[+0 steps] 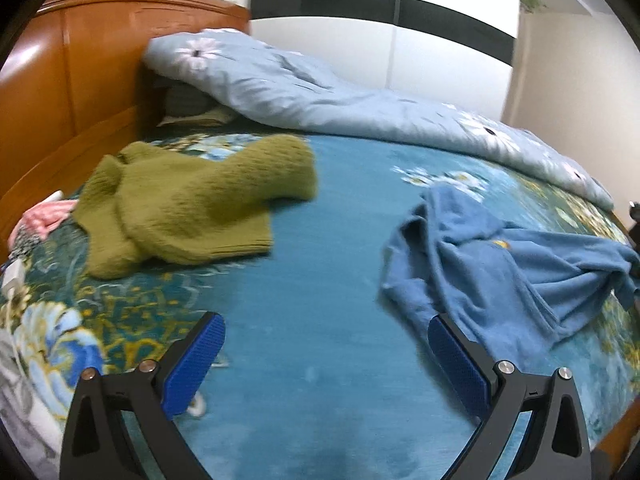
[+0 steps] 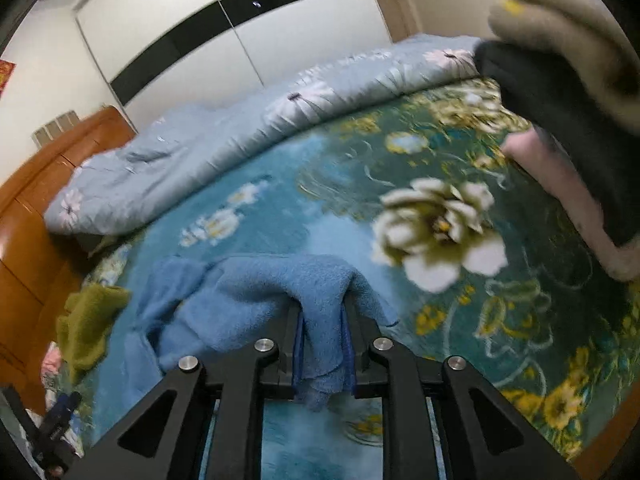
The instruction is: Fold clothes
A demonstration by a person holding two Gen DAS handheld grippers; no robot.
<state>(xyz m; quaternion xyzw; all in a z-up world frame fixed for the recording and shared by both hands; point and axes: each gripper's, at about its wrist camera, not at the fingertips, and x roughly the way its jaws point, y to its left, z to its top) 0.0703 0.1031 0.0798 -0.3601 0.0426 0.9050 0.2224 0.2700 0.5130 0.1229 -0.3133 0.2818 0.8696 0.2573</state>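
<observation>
A crumpled blue towelling garment (image 1: 500, 272) lies on the right of the bed in the left wrist view. My right gripper (image 2: 323, 308) is shut on a fold of this blue garment (image 2: 248, 292), and the cloth hangs bunched between the pads. An olive-green knitted sweater (image 1: 188, 208) lies rumpled at the left of the bed, and only a part of the sweater (image 2: 88, 320) shows in the right wrist view. My left gripper (image 1: 325, 322) hovers open over bare blanket, with the sweater to one side and the blue garment to the other. Nothing is between its blue pads (image 1: 200, 356).
The bed carries a teal flowered blanket (image 1: 320, 240) and a pale blue quilt (image 1: 320, 96) bunched along the far side. A wooden headboard (image 1: 80, 60) stands at the left. A stack of dark, pink and beige clothes (image 2: 568, 192) sits at the right. A pink item (image 1: 40, 216) lies near the headboard.
</observation>
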